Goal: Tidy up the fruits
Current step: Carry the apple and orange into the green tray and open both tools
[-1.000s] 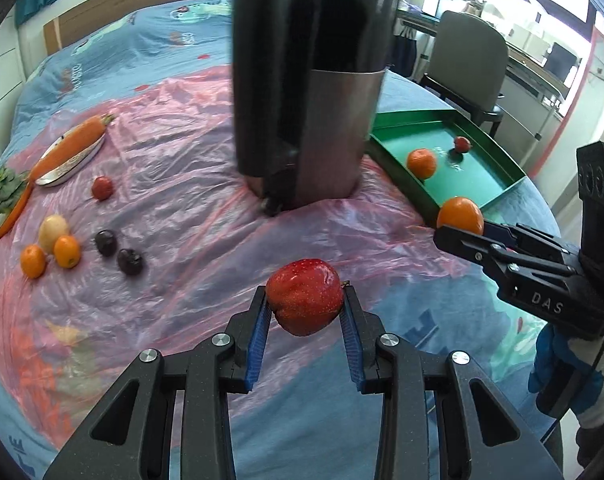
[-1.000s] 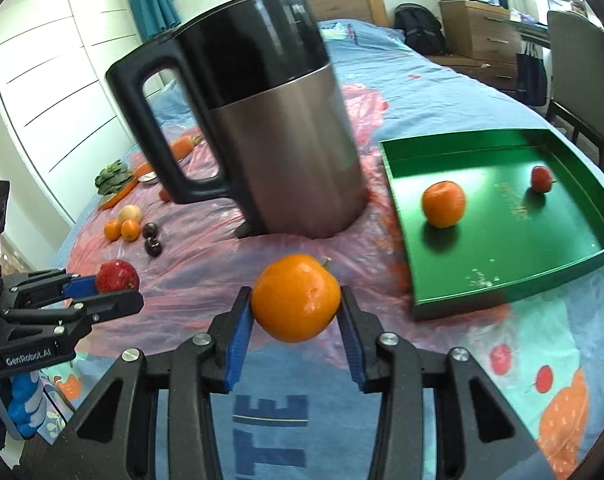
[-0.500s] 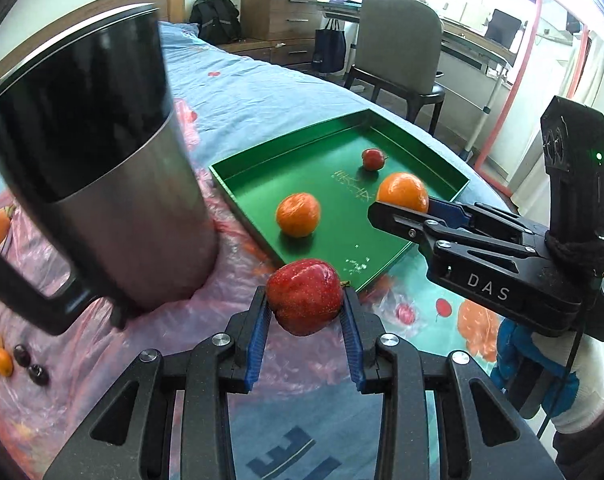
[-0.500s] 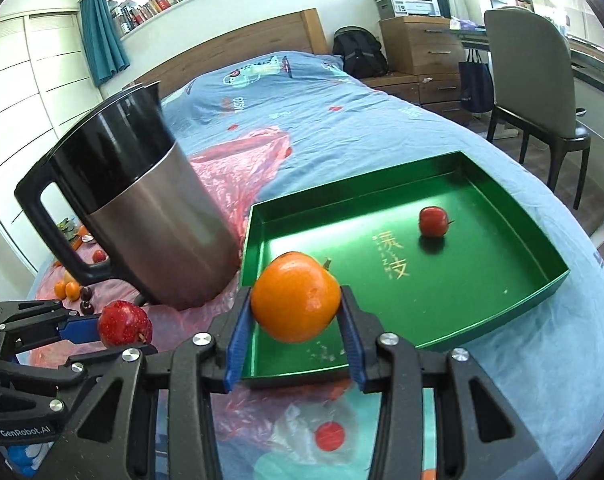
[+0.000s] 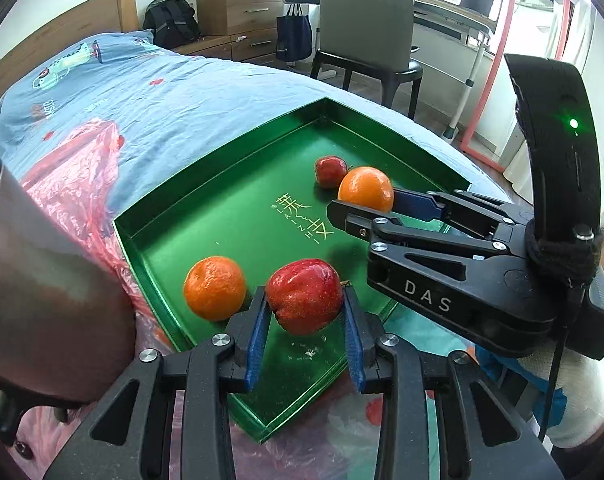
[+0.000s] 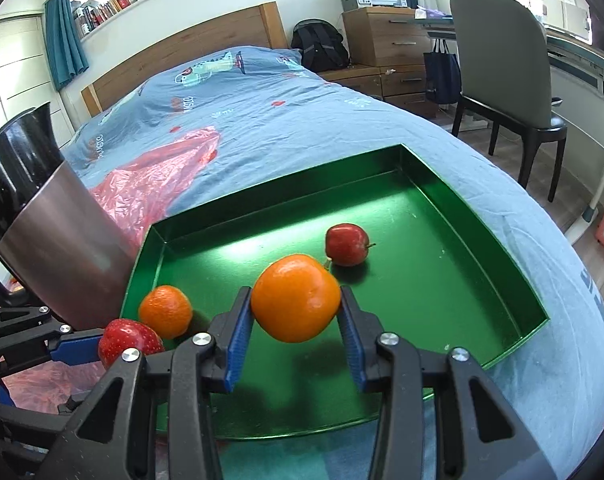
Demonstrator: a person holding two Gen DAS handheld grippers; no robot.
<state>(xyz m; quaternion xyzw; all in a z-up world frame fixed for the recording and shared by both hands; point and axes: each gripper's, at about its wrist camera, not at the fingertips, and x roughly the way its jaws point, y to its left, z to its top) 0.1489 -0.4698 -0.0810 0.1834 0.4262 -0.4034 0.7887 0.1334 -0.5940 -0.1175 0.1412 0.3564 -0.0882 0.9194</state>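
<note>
My left gripper [image 5: 305, 334] is shut on a red apple [image 5: 304, 295] and holds it over the near corner of the green tray [image 5: 217, 160]. My right gripper [image 6: 295, 340] is shut on an orange [image 6: 295, 298] and holds it over the tray's middle [image 6: 482, 216]. In the tray lie a small orange [image 5: 214, 288], also in the right wrist view [image 6: 165, 311], and a small red apple [image 6: 346, 244], also in the left wrist view [image 5: 330, 171]. The right gripper with its orange [image 5: 366, 189] shows in the left wrist view. The left gripper's apple [image 6: 129, 342] shows in the right wrist view.
A steel and black kettle [image 6: 49, 220] stands just left of the tray on a pink plastic sheet [image 6: 153, 176]. The tray lies on a blue bedspread [image 6: 261, 100] near the bed's right edge. A chair [image 6: 502, 64] and a desk stand beyond the bed.
Both grippers have moved forward and to the right, from beside the kettle to over the green tray, each still holding its fruit. The loose fruits at the left have left view.
</note>
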